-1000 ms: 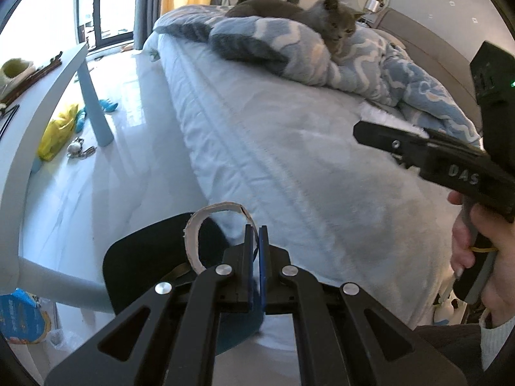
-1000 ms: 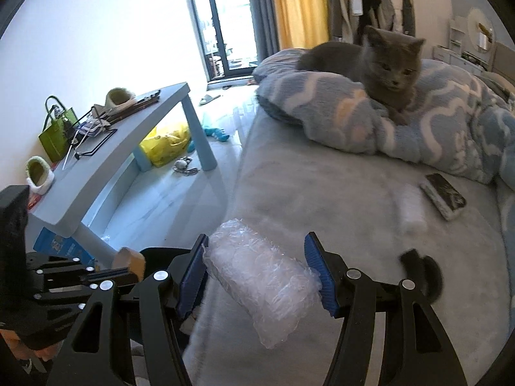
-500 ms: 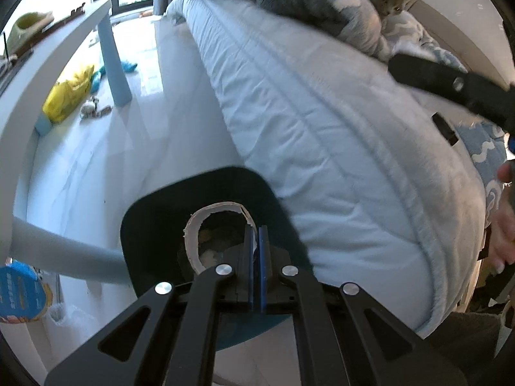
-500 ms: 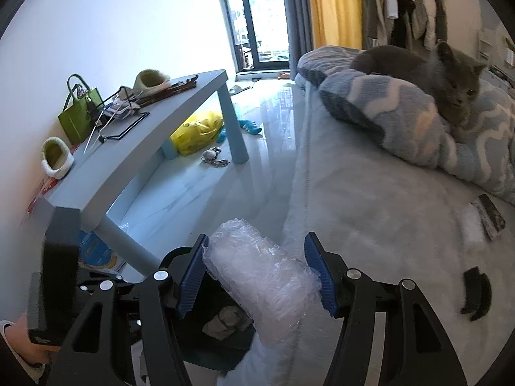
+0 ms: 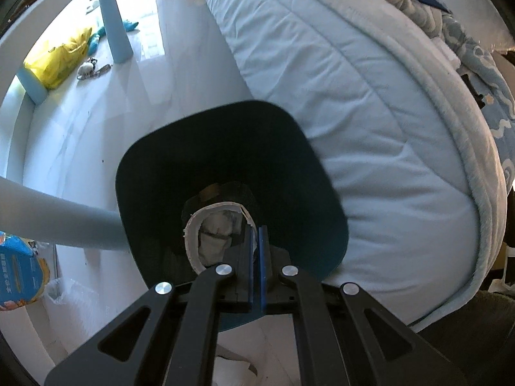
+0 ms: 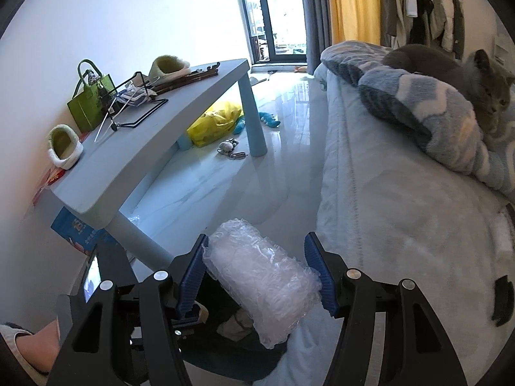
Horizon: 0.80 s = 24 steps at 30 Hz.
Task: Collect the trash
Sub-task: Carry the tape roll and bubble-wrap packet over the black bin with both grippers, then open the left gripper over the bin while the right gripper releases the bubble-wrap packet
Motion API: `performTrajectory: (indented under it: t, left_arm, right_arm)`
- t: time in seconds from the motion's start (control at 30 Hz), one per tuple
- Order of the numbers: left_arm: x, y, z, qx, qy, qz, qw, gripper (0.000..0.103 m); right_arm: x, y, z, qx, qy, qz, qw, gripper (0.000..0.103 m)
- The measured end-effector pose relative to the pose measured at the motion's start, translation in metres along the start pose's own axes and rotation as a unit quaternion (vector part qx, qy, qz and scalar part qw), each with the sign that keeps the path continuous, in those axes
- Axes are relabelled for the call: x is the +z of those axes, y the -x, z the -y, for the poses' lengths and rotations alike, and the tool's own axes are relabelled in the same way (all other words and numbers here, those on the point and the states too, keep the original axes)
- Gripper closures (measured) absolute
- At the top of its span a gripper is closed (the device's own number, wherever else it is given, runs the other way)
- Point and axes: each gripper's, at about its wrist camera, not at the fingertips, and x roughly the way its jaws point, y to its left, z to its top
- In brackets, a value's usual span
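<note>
My left gripper (image 5: 256, 234) had its blue-padded fingers (image 5: 262, 257) pressed together on the edge of a curled strip of pale cardboard (image 5: 193, 241), which looped out toward 10 o'clock from the fingertips. The strip hung directly over the open mouth of a dark, round-cornered plastic trash bin (image 5: 289, 167) standing on the glossy white floor (image 5: 96, 135), tight against the side of the pale blue quilted bed (image 5: 370, 122). Crumpled white paper (image 5: 219, 228) lay at the bottom of the bin, seen through the loop.

My right gripper (image 6: 257, 267) had its fingers (image 6: 317, 273) spread wide and clamped on a roll of clear bubble wrap (image 6: 264, 283), one pad against each side. The roll sat above the bed's edge, its near end overhanging the same bin (image 6: 225, 353) at 6 o'clock.

At 10 o'clock in the right wrist view stood a light blue table (image 6: 135, 148) carrying a green handbag (image 6: 90, 103) and fluffy green slippers (image 6: 62, 144). A yellow plastic bag (image 6: 215, 122) lay on the floor beneath it. At 2 o'clock a grey cat (image 6: 457, 70) rested on a blue-and-white patterned blanket (image 6: 418, 109).
</note>
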Motion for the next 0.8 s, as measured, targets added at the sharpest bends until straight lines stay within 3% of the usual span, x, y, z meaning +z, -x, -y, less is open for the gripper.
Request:
performTrajectory:
  t: [0.13,0.27,0.33,0.4,0.67,0.8]
  left_arm:
    - [-0.002,0.001,-0.005,0.0,-0.001,-0.002,1.0,0.098]
    - [-0.004,0.004,-0.01,0.004,0.003,0.0,1.0,0.091]
    - [-0.004,0.005,-0.012,0.01,0.003,0.001,0.9999,0.068]
    - [-0.005,0.006,-0.014,0.013,0.002,0.004,0.9999,0.062]
    - [-0.006,0.021,-0.018,0.01,-0.003,0.022,0.9997,0.056]
    - [-0.005,0.03,-0.021,0.002,-0.005,0.032,0.9995,0.059]
  right_arm:
    - [0.0,-0.008,-0.005,0.004,-0.001,-0.006,1.0,0.041]
    - [0.001,-0.018,-0.01,0.005,0.0,-0.015,1.0,0.041]
    - [0.001,-0.022,-0.012,0.006,0.001,-0.019,1.0,0.041]
    - [0.0,-0.026,-0.013,0.006,0.001,-0.022,1.0,0.041]
    - [-0.003,-0.043,-0.02,0.005,0.005,-0.04,0.999,0.041]
    - [-0.005,-0.05,-0.021,0.002,0.006,-0.048,0.999,0.041]
